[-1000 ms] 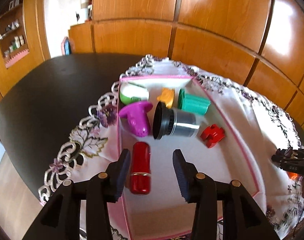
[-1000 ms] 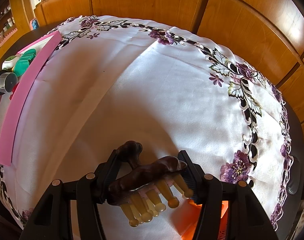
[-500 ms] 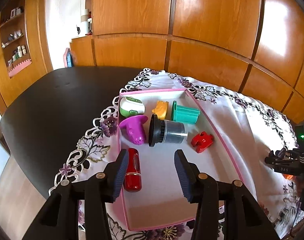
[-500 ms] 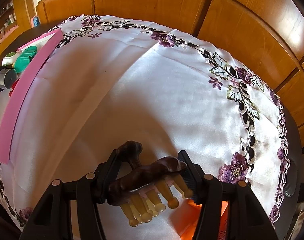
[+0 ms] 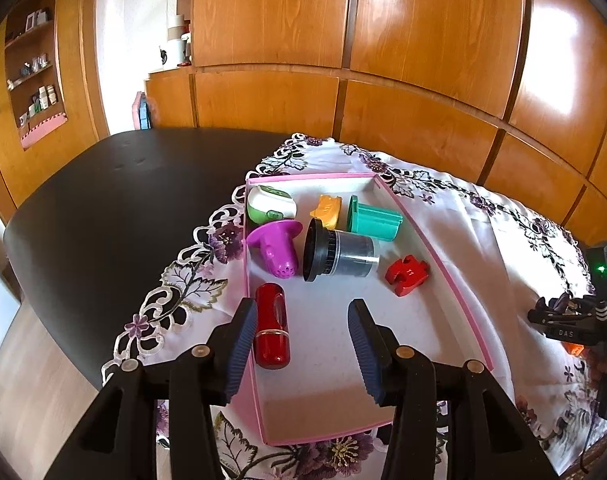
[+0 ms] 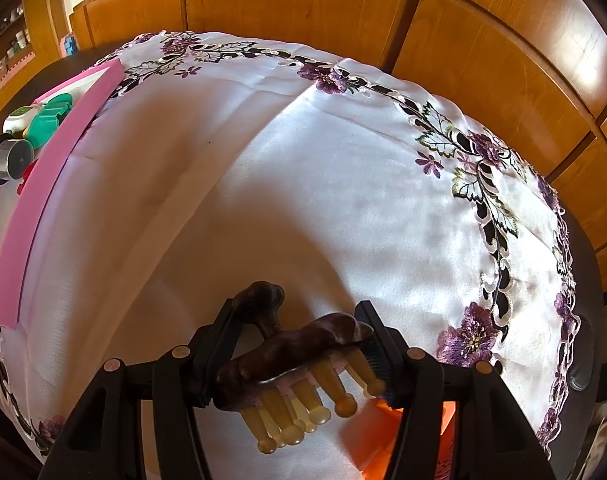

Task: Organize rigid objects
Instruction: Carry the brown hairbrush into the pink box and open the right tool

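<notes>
Sorting Hard Objects Into a Pink Tray

Looking down the left hand-held gripper, we see its jaws standing apart with nothing between the pads, hanging above the near end of the pink tray on the embroidered white cloth that covers the dark bench. Inside the tray, a red cylinder lies at about seven o'clock along the left wall, just beside the left pad in this view. A purple funnel-shaped piece and a black-capped jar lie on their sides near the middle, touching or nearly so. A red puzzle-shaped block sits at three o'clock near the right wall. At twelve o'clock, along the far end, we find a white-and-green case, a small yellow piece and a teal block.

The right hand-held gripper, well apart from the tray over open cloth, is clamped on a dark brown massager, its pale knobbed prongs pointing down towards the camera. Something orange shows beneath it; we cannot tell what.
</notes>
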Available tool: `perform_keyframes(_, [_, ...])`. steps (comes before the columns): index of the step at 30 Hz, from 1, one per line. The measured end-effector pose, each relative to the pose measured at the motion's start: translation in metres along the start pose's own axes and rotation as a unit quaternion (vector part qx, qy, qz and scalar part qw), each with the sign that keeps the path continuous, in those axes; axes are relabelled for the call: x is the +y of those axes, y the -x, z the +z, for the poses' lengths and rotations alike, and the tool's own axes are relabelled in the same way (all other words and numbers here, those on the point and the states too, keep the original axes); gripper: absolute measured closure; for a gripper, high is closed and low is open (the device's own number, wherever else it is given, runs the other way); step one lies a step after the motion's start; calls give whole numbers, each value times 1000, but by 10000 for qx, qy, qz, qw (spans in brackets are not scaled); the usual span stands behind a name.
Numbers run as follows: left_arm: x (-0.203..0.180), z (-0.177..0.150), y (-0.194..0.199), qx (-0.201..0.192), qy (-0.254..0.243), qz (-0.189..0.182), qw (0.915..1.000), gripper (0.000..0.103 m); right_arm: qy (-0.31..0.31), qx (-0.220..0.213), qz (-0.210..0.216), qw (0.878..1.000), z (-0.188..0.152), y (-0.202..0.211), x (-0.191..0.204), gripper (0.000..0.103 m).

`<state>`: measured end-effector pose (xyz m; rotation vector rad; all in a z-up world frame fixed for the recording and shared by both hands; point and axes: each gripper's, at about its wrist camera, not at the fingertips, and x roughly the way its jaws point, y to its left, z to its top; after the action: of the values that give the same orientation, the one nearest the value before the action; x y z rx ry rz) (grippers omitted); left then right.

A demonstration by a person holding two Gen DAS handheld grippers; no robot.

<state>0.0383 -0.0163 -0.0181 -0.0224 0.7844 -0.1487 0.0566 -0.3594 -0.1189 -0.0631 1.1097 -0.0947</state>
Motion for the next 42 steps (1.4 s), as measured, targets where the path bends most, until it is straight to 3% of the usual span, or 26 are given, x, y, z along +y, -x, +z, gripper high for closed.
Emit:
perform_keyframes(6, [5,-1,1,9,23,39,10000,55,-89,34,-119,9999,2,4,2,44])
perform_keyframes(10, [11,-1,1,-11,87,70,9999,55,-237,-195,81,9995,7,20,11,44])
perform_keyframes(17, [18,-2,-1,5,181,87,9998,55,-130,-809,671,9944,28,65,50,44])
perform_keyframes(23, [25,-4,-3,25,264,104,9996,55,333,-1101,1263,9853,40,93,99,44])
perform_keyframes(34, [40,-8,-6,90,421,166,9989,55,944,-894,1901,9731,49,90,183,44])
perform_keyframes(42, [49,-11,-9,136,527,199,9983,55,977,-783,1906,9736,61,69,215,44])
